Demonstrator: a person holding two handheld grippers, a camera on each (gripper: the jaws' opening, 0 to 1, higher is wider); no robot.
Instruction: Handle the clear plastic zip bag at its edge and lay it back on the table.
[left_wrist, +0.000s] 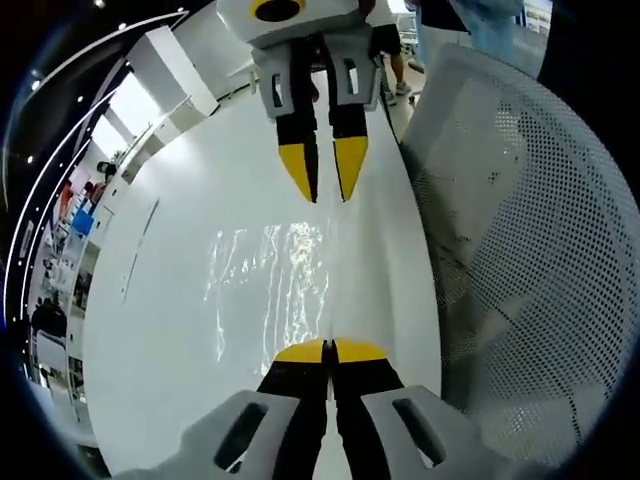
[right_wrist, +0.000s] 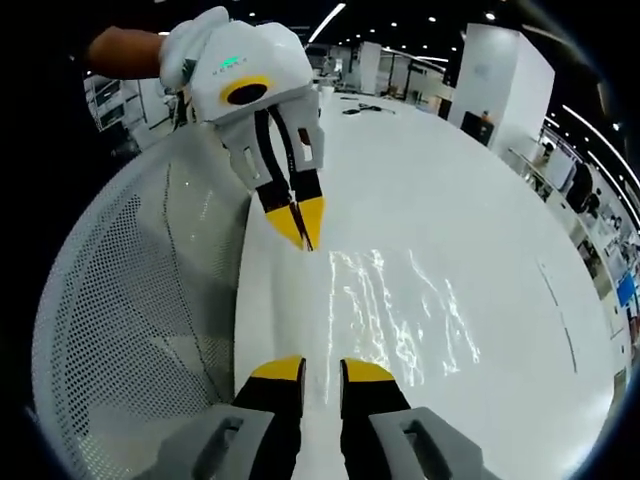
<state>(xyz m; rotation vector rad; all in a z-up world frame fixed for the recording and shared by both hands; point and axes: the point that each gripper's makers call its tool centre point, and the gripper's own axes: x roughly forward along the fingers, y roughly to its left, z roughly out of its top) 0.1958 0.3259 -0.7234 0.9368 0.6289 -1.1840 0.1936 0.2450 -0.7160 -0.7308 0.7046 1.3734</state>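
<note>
Holding my clenched left tongs (left_wrist: 328, 349) on the clear plastic zip bag (left_wrist: 268, 290)'s edge, I'd lower flat onto the white bench (left_wrist: 160, 330); right tongs (right_wrist: 322, 368) released.

A clear plastic zip bag (left_wrist: 268, 285) lies flat on the white table (left_wrist: 150, 330).

Count: one clear zip bag (left_wrist: 265, 285), flat on the one white table (left_wrist: 150, 330) between the tips. Two grippers: left (left_wrist: 328, 352), right (right_wrist: 322, 371). One white mesh basket (right_wrist: 130, 330), beside the left gripper's jaws.
</note>
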